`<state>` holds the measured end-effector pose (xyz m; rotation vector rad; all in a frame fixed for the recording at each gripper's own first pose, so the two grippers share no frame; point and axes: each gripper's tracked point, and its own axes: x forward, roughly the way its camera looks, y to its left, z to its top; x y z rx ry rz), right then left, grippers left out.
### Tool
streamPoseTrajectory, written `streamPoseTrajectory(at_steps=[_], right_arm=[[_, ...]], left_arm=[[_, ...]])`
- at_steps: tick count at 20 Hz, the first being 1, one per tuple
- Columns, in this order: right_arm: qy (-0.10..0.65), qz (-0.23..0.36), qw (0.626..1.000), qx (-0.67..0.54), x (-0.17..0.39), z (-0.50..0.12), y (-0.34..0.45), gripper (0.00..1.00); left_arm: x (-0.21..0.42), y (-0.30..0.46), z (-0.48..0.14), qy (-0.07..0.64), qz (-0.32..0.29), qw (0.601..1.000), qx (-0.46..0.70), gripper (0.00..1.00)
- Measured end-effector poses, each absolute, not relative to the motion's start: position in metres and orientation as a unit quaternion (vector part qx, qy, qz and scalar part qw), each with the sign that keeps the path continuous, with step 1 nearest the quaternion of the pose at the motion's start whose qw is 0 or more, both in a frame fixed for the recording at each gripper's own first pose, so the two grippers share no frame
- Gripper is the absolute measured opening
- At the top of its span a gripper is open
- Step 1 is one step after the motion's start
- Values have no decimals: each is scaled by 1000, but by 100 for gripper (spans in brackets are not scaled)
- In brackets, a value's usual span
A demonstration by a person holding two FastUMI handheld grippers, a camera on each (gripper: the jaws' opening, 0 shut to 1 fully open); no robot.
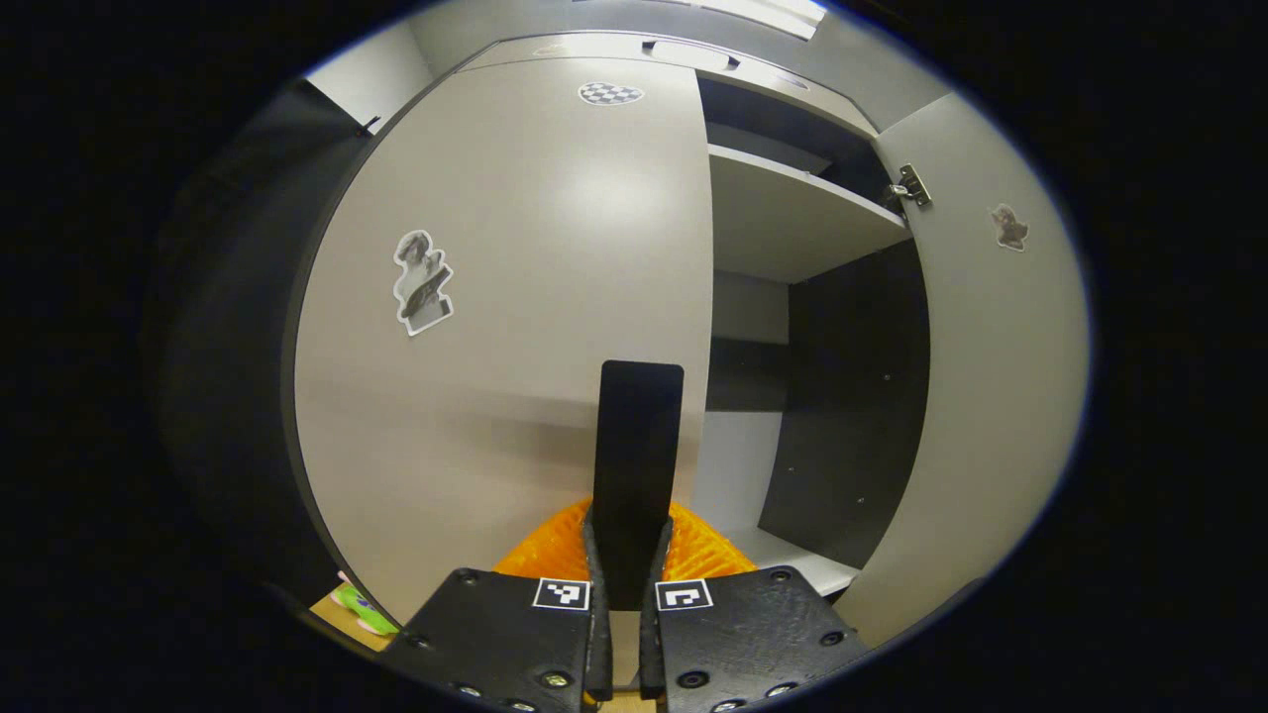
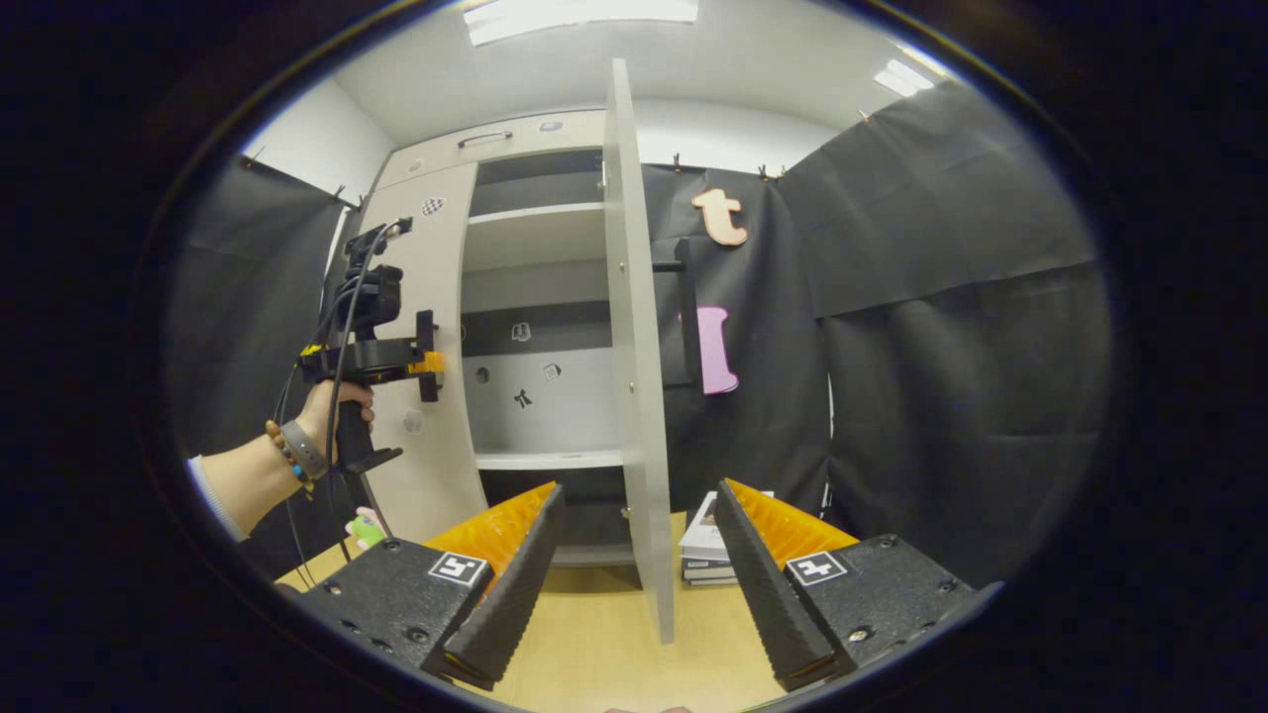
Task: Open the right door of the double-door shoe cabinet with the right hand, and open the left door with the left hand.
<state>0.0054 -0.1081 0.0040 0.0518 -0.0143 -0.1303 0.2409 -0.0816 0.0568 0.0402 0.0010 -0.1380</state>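
The light grey left door (image 1: 515,297) of the shoe cabinet stands shut or nearly so. My left gripper (image 1: 629,520) is shut on its black vertical handle (image 1: 639,436). The right door (image 1: 991,376) is swung open, baring the shelves (image 1: 792,218). In the right gripper view that right door (image 2: 634,347) is seen edge-on with its black handle (image 2: 686,317) on the far side. My right gripper (image 2: 639,495) is open, one finger on each side of the door's edge, not touching it. A hand holds the left gripper (image 2: 426,356) against the left door (image 2: 431,446).
A stack of books (image 2: 705,550) lies on the wooden table (image 2: 594,644) to the right of the open door. A small green object (image 2: 365,527) lies by the cabinet's left foot. Black cloth walls (image 2: 941,347) close the booth.
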Motion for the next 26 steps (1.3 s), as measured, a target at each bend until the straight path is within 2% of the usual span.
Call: streamPoseTrajectory(at_steps=[1,2,10,18,26], right_arm=[[-6,-65,997,29,6,3,-109,95],[-4,-63,998,31,7,3,-108,94],[-27,-49,998,-3,1,15,-93,95],[-47,-41,998,-25,1,23,-72,95],[-75,-26,996,-27,1,34,-55,95]], left_arm=[[237,-80,55,1,-74,997,33,10],[236,-81,56,1,-78,996,34,6],[170,-64,64,17,-112,993,39,5],[97,4,75,8,-77,996,50,5],[67,96,86,0,3,998,67,3]])
